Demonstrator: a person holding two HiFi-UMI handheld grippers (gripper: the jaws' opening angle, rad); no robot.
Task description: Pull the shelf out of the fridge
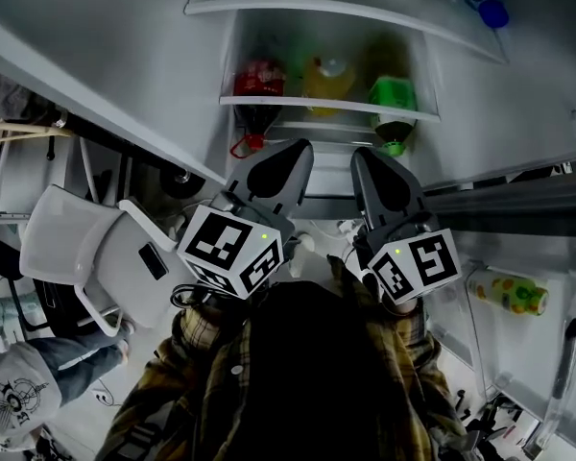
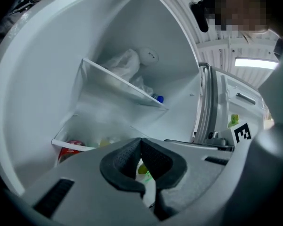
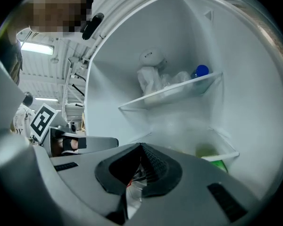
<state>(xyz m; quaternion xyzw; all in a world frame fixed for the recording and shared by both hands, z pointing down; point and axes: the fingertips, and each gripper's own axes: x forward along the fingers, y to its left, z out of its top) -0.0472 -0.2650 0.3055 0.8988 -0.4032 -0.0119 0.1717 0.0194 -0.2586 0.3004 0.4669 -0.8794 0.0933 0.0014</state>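
Open fridge [image 1: 480, 104], clear white-trimmed shelf [image 1: 326, 105]

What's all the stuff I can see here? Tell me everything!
fridge: one, white, open, straight ahead
shelves: two, clear, inside fridge
bag: one, white, top shelf
capped bottle: one, blue cap, top shelf beside bag
red bottle: one, lower shelf, left
yellow bottle: one, lower shelf, middle
green bottle: one, lower shelf, right
door bottle: one, yellow-green, door rack at right
chair: one, white, left of fridge
bystander: one, jeans, bottom left
shirt: one, yellow-brown plaid, bottom
left tool: one, grey, shut, empty
right tool: one, grey, shut, empty
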